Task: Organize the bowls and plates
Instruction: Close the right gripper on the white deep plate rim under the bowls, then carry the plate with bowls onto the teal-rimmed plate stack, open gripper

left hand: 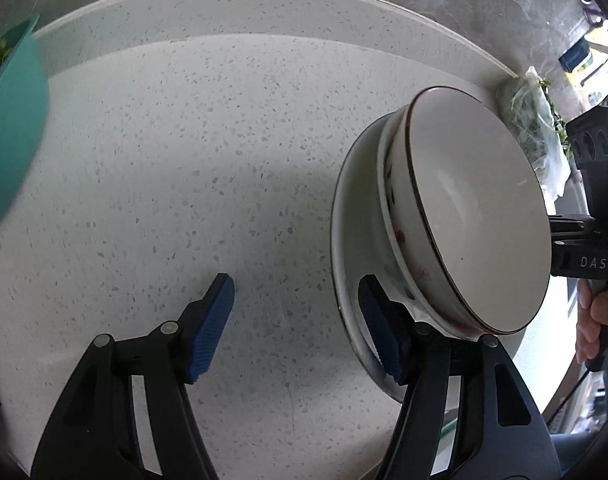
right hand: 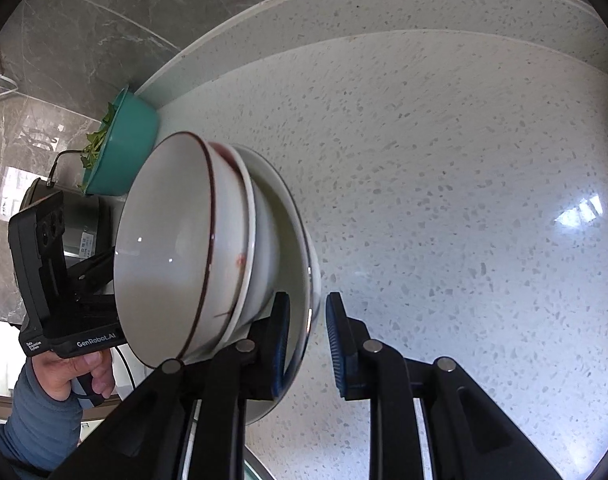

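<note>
We have the stack sitting on the speckled counter (left hand: pixel 183 152): a wide plate (left hand: pixel 354 208) at the bottom, and two bowls nested on it, the top bowl (left hand: pixel 476 216) with a dark rim line and the lower bowl (left hand: pixel 400 240) showing red marks on its side. Our left gripper (left hand: pixel 299 328) has its fingers spread wide, and one blue pad (left hand: pixel 378 332) lies just inside the plate's near rim while the other pad rests out over bare counter, so nothing is pinched there yet. Our right gripper (right hand: pixel 308 344) comes from the opposite side; its fingers straddle the plate's rim (right hand: pixel 304 240), one pad inside under the bowls and one outside, with a gap still showing, so we judge it is not clamped either. We think we approach from both sides because the stack is heavy and top-loaded, and one grip on a thin rim would let it tip. Nesting the bowls on the plate keeps everything as one load. A teal bowl (right hand: pixel 123 148) with greens (right hand: pixel 97 140) stands apart by the back ledge, and a bag of greens (left hand: pixel 536 128) lies just behind the stack.
</note>
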Tool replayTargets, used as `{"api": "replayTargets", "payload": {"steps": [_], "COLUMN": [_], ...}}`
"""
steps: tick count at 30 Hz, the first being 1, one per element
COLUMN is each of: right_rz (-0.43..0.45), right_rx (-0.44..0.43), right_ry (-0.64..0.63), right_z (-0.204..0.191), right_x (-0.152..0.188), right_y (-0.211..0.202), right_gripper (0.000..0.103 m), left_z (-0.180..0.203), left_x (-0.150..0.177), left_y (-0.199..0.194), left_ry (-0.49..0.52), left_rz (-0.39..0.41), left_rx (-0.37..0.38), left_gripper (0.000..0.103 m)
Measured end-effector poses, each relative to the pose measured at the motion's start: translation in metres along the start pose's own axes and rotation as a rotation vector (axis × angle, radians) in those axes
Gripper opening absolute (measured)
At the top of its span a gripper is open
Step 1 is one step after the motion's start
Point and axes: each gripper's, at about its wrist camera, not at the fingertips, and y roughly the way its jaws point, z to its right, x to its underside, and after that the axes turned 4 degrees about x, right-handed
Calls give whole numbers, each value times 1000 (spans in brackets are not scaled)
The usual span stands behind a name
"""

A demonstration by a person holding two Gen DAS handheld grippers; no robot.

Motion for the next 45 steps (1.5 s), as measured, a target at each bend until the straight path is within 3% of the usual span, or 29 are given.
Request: {"api": "replayTargets", "payload": {"steps": [3,7,16,32,45], "right_rz": [1,11,40,68,127], "right_rx": [-7,13,72,95,97], "right_ry": [-6,-18,-51,-47,-101], "right_z": [-3,-10,-20,-29,-53], "right_x": [0,-1,-1,6,28], "right_y": [3,5,7,-2,-57], "right_gripper": [20,20,19,19,19], "left_z": [2,24,38,35,65], "left_x": [-1,-6,-8,0,22], "left_y": [-1,1,4,-22,-95], "left_ry": [-1,66,84,81,101], "left_rz": [31,50,59,81,147], "left_rx": [35,26,-28,-38,-34], "left_gripper": [46,14,12,11,11]}}
